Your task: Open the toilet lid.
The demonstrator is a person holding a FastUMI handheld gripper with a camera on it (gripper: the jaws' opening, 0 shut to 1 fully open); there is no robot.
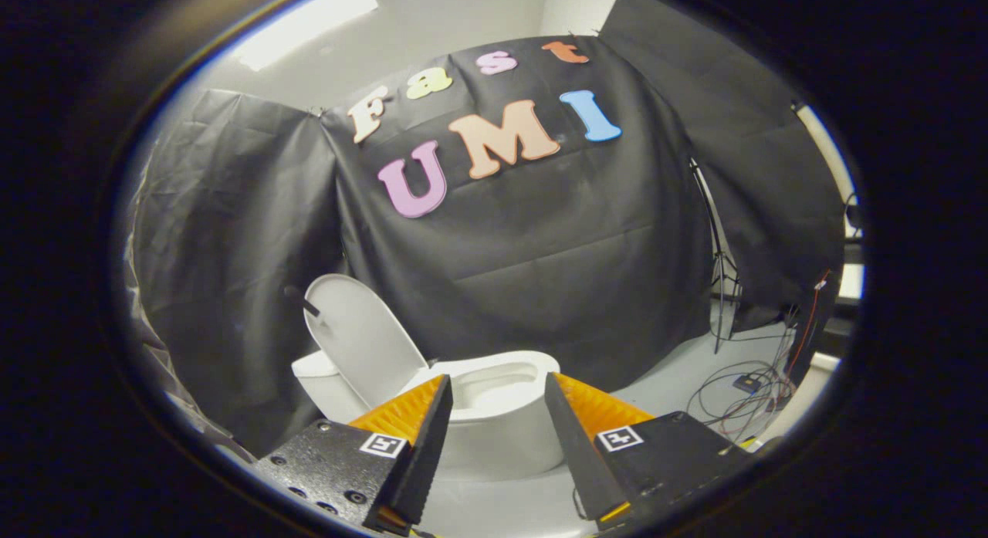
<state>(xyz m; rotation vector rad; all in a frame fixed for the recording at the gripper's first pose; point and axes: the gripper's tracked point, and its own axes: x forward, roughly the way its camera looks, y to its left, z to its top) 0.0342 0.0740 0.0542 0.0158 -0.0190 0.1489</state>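
— claw (498, 387) first: where does it sit, and what are its fingers at?

— it sits at the bottom centre of the frame, fingers spread wide and pinching nothing. the gap between them shows the toilet.

— then, from the biggest thing down?

— the black cloth wall (540, 252) covers most of the middle and upper frame, hanging in folds. below it the pale floor (664, 384) runs off to the lower right.

— and the toilet?

— the toilet (502, 422) stands just beyond the fingertips, low and centre, its white bowl open to view. the toilet lid (363, 341) is already raised, tilted back toward the cloth, left of centre and above the left finger.

— anything smaller?

— a thin stand (722, 275) rises at the right against the cloth. near its foot, loose cables (741, 395) lie tangled on the floor at the lower right.
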